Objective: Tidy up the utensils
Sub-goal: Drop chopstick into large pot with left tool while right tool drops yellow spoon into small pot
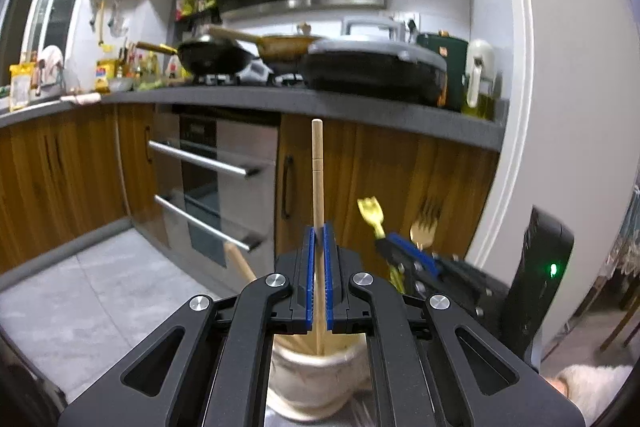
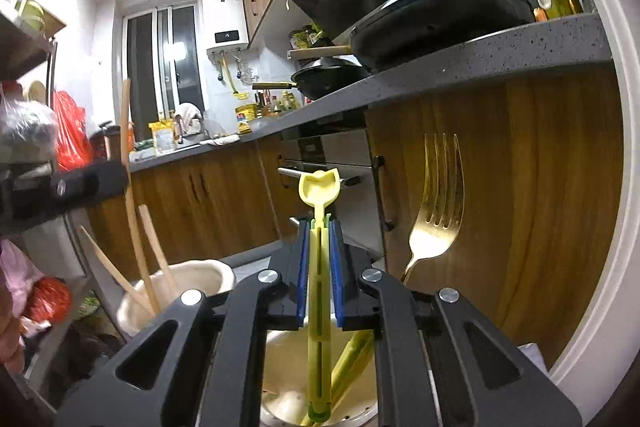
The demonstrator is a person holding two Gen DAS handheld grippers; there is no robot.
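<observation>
Blue pads of the left gripper [image 1: 319, 231] pinch a wooden chopstick [image 1: 317, 171], its long axis upright and its lower end inside the cream holder [image 1: 316, 383]. The right gripper [image 2: 320, 227] is clamped on a yellow plastic utensil [image 2: 320, 187], head pointing up, foot over the steel holder [image 2: 280, 403]. A gold fork [image 2: 436, 203] already stands there, tines up. Sorting looks partly done; both held pieces remain unplaced.

Black wok [image 1: 212, 57] and lidded grey pan [image 1: 374, 67] on grey desk [image 1: 280, 99]; steel oven [image 1: 224, 179] below; water heater [image 2: 225, 23] on wall.
</observation>
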